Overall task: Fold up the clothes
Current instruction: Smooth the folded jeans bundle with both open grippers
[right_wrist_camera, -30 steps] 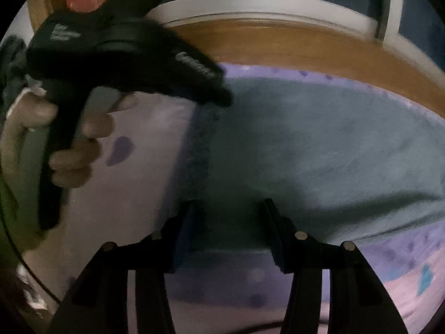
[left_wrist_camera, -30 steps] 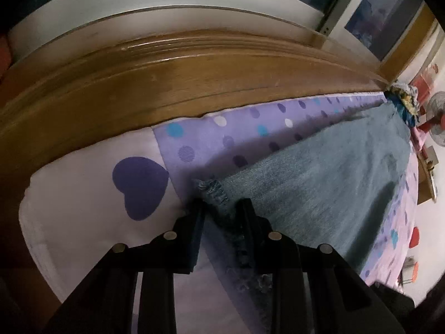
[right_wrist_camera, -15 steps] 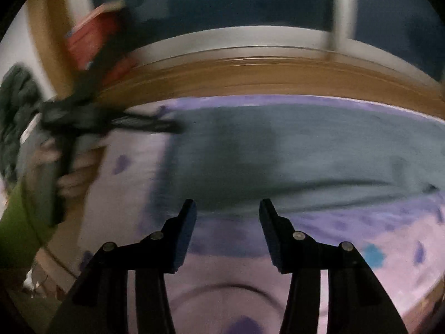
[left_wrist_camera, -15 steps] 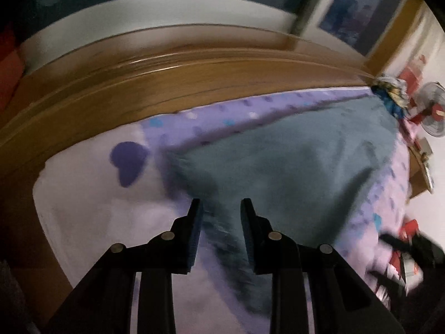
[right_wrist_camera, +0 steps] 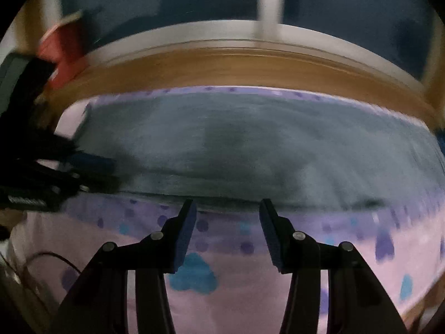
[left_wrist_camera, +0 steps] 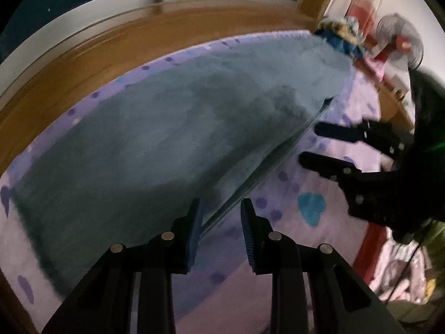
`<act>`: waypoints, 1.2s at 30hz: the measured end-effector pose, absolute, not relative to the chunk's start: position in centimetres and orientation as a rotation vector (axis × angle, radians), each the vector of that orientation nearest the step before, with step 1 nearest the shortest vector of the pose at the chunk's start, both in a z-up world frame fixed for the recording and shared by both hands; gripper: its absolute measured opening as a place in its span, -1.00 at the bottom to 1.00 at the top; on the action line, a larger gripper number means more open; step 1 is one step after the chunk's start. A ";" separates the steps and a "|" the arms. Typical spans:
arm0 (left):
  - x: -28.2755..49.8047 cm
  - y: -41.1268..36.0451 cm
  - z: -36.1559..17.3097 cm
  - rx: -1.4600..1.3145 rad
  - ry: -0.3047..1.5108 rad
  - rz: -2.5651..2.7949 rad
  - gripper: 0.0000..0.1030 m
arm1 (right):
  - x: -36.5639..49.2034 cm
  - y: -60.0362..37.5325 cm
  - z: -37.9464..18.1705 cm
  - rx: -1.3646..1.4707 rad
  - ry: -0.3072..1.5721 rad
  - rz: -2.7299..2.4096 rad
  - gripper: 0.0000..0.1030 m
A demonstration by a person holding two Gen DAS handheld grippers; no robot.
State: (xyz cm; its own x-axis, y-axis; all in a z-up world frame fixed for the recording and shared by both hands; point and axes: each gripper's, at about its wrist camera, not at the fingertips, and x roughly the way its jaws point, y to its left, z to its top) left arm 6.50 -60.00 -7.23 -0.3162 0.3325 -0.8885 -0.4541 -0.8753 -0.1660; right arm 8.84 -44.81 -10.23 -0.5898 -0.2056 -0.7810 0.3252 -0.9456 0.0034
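Observation:
A blue-grey denim garment (left_wrist_camera: pixel 172 139) lies flat along the bed, lengthwise against the wooden frame; it also shows in the right wrist view (right_wrist_camera: pixel 250 144). My left gripper (left_wrist_camera: pixel 219 208) is open and empty, its tips over the garment's near edge. My right gripper (right_wrist_camera: pixel 226 208) is open and empty, its tips just short of the garment's near edge. Each gripper appears in the other's view: the right one (left_wrist_camera: pixel 319 144) at the right, the left one (right_wrist_camera: pixel 83 172) at the left. Both views are motion-blurred.
The bedsheet (right_wrist_camera: pixel 222 250) is pale lilac with purple dots and blue hearts. A wooden bed frame (left_wrist_camera: pixel 111 53) runs behind the garment. A pile of colourful cloth (left_wrist_camera: pixel 342 36) and a fan (left_wrist_camera: pixel 400 39) stand at the far right end.
My left gripper has let go of the frayed garment end and swung right along the near edge. My right gripper has pulled back and moved right; both now hover open.

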 end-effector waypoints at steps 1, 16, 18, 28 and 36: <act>6.3 -59.2 -7.6 -1.466 0.165 2.219 -0.46 | 8.3 -45.0 -10.4 1.214 0.243 -2.514 -0.08; 7.6 -60.7 -8.8 -1.606 -0.096 2.259 -0.46 | 7.8 -45.1 -14.1 1.245 0.279 -2.345 -0.11; 7.8 -60.9 -8.6 -1.621 -0.111 2.229 -0.46 | 8.3 -44.5 -13.9 1.326 0.115 -2.313 -0.12; 6.0 -56.3 -5.1 -1.433 -0.046 2.154 -0.46 | 11.1 -36.1 -10.3 1.293 -0.219 -2.621 -0.12; 5.6 -47.3 -4.7 -1.343 0.210 2.120 -0.46 | 10.4 -28.2 -11.1 1.389 -0.414 -2.750 -0.12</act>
State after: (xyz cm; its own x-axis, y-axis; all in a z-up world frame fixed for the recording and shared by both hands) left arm 5.63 -47.26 -4.75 -0.2970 0.4108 -0.8620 -0.5719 -0.7994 -0.1839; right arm 10.38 -28.19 -11.13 -0.6002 -0.1485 -0.7859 -0.0894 -0.9640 0.2505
